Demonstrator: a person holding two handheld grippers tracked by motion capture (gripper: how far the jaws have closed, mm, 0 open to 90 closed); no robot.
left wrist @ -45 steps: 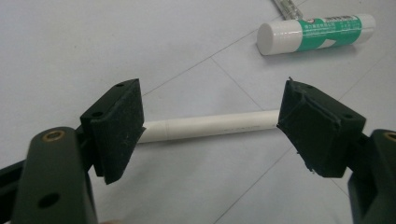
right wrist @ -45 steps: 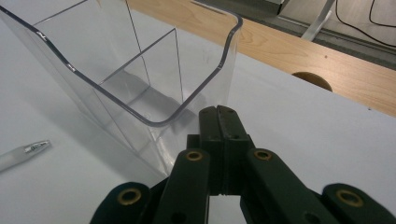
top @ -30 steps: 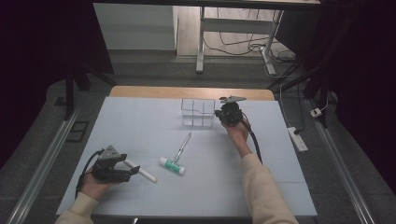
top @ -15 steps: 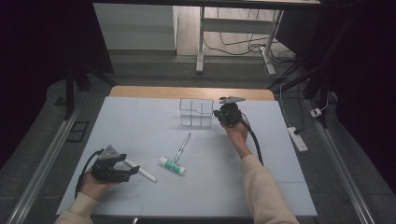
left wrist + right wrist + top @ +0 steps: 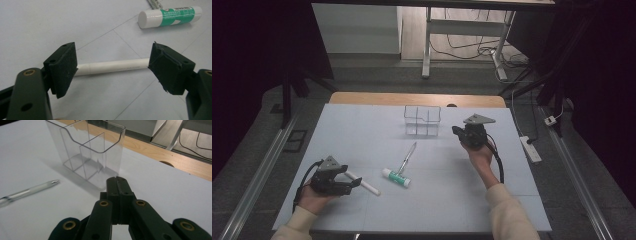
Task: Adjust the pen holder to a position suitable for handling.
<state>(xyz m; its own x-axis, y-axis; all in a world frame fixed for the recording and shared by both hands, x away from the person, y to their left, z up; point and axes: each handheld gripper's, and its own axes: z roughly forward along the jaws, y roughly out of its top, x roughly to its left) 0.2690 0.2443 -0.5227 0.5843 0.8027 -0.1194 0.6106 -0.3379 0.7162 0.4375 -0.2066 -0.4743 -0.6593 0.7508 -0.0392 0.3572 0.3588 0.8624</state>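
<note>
Your right tool (image 5: 460, 133) has drawn back from the clear organizer (image 5: 422, 120) toward the right of the high view, jaws pressed together on nothing. Your left tool (image 5: 112, 66) has held its place at lower left, jaws wide around the white tube (image 5: 112, 67) lying on the bench (image 5: 362, 125), not yet gripping. That pickup looks like your next step; glue stick (image 5: 395, 177) and pen (image 5: 406, 158) wait mid-frame.

The clear box (image 5: 422, 120) stands at the back of the table (image 5: 362, 125). In front of it lies the pen (image 5: 407, 157), then the glue stick (image 5: 395, 177). The white tube (image 5: 362, 183) lies left of the glue stick.
</note>
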